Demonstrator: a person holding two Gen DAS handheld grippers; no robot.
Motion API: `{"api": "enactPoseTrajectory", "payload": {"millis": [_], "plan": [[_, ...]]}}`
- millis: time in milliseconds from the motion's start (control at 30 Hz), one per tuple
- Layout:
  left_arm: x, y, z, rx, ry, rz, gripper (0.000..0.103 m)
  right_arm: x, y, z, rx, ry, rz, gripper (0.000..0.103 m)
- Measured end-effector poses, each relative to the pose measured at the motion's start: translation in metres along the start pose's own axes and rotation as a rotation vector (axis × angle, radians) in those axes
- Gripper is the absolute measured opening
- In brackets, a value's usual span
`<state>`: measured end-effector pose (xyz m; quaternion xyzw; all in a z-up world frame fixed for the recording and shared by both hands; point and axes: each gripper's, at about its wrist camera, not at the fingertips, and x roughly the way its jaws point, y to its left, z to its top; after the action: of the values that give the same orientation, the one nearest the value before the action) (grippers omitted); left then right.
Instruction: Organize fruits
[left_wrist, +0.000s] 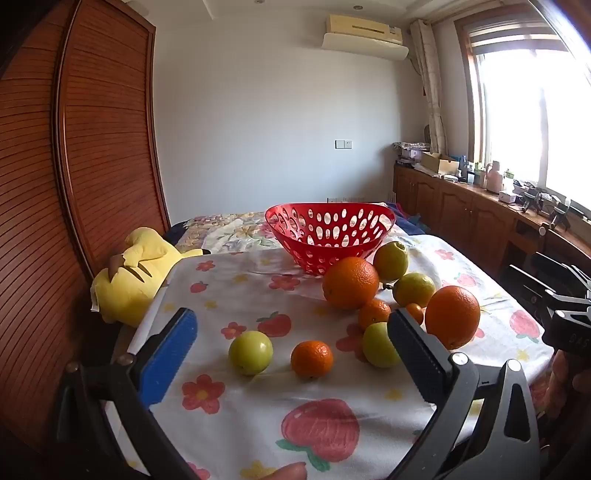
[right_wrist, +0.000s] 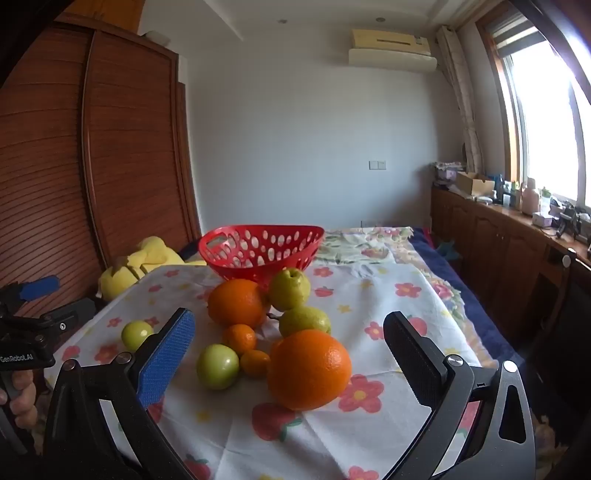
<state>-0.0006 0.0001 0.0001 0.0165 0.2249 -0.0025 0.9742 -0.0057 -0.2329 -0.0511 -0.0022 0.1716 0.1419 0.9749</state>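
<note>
A red perforated basket (left_wrist: 328, 232) (right_wrist: 258, 247) stands empty at the far side of the flowered tablecloth (left_wrist: 258, 424). In front of it lie two large oranges (left_wrist: 350, 282) (left_wrist: 452, 315), several green fruits (left_wrist: 250, 352) (left_wrist: 390, 260) and small mandarins (left_wrist: 311, 359) (left_wrist: 373, 314). My left gripper (left_wrist: 291, 317) hovers open, low over the near cloth, with a green fruit and a mandarin just beyond its fingers. My right gripper (right_wrist: 290, 317) is open too, and the nearer large orange (right_wrist: 308, 369) lies on the cloth between its fingers, untouched.
A yellow plush toy (left_wrist: 129, 280) lies off the table's left edge against a wooden wardrobe (left_wrist: 74, 184). Low cabinets (left_wrist: 480, 210) with clutter run under the window on the right. Bedding with a floral cover (right_wrist: 369, 243) lies behind the basket.
</note>
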Motion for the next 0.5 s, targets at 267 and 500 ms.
{"api": "enactPoseTrajectory", "payload": {"millis": [267,500], "plan": [[0.0006,0.0001,0.0001,-0.006,0.008,-0.004,0.103,-0.0017,0.0009,-0.0005,0.011,-0.008,0.007,0.103],[-0.0019,-0.0014,-0.0007,-0.008,0.008,-0.009,0.103,-0.0028,0.0012,-0.0006,0.008,-0.005,0.009,0.103]]}}
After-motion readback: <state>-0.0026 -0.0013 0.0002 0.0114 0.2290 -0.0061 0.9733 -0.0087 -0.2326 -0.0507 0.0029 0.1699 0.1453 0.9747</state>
